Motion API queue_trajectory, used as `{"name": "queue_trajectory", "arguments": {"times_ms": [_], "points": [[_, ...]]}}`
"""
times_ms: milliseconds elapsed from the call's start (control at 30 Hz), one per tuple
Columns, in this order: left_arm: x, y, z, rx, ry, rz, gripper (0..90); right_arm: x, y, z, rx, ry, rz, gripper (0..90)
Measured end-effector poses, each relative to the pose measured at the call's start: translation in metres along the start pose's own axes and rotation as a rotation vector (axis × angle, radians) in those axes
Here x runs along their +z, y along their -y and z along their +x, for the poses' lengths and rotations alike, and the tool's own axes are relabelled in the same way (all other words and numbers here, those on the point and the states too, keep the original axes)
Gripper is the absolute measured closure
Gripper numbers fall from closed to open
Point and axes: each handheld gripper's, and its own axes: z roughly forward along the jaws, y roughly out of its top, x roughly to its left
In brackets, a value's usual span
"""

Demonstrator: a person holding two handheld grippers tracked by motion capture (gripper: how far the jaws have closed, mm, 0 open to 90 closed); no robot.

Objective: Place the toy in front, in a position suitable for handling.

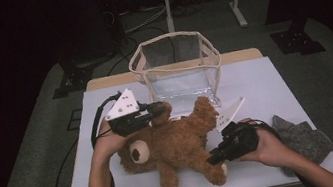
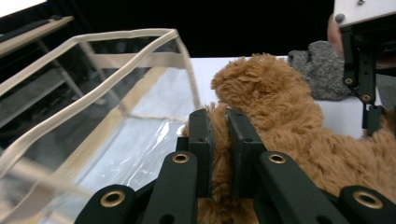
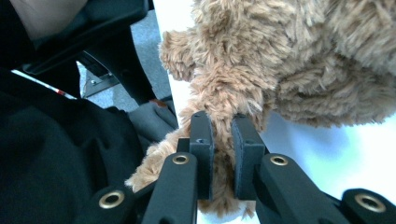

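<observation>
Your left gripper (image 1: 159, 109) and right gripper (image 1: 214, 158) are each clamped on a limb of the teddy bear (image 1: 175, 145), which lies just in front of the clear bag (image 1: 176, 66). It looks soft, light and floppy, so keep pinching deep into the limbs, not the fur.

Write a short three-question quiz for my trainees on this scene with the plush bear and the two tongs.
1. True or false: both tongs are clamped on the brown plush teddy bear.
2. What lies on the table right of the person's right hand? A) red cup B) grey felt cloth C) book
3. What stands behind the bear?

Key:
1. True: the left tongs and the right tongs each pinch a limb.
2. B
3. A clear plastic bag with beige trim, open on top.
</observation>
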Motion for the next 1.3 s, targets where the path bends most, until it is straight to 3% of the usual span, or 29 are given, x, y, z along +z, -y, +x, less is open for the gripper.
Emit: {"name": "queue_trajectory", "arguments": {"times_ms": [333, 467, 533, 600, 767, 933, 1100, 1233, 1300], "points": [[0.059, -0.018, -0.011, 0.032, 0.115, 0.038, 81.7, -0.034, 0.051, -0.009, 0.079, 0.062, -0.027, 80.2], [0.090, -0.012, -0.016, 0.039, 0.175, 0.084, 81.7, -0.033, 0.079, -0.023, 0.153, 0.073, -0.018, 80.1], [0.099, -0.010, -0.016, 0.019, 0.201, 0.071, 81.7, -0.030, 0.091, -0.031, 0.182, 0.089, -0.018, 80.1], [0.103, -0.010, -0.016, 0.020, 0.206, 0.072, 81.5, -0.028, 0.099, -0.038, 0.207, 0.068, -0.049, 79.7], [0.102, -0.013, -0.014, 0.032, 0.197, 0.093, 76.8, -0.030, 0.095, -0.035, 0.162, 0.097, -0.047, 68.9], [0.097, -0.010, -0.012, 0.013, 0.201, 0.066, 68.5, -0.035, 0.077, -0.029, 0.074, 0.107, -0.123, 50.8], [0.083, -0.011, -0.012, 0.022, 0.193, 0.059, 61.2, -0.023, 0.053, -0.026, -0.041, 0.211, -0.156, 43.2], [0.065, -0.004, -0.010, 0.021, 0.185, 0.057, 56.3, -0.015, 0.047, -0.030, -0.098, 0.285, -0.157, 38.0], [0.055, 0.003, -0.010, 0.017, 0.175, 0.058, 53.3, -0.015, 0.048, -0.033, -0.100, 0.298, -0.173, 36.7]]}}
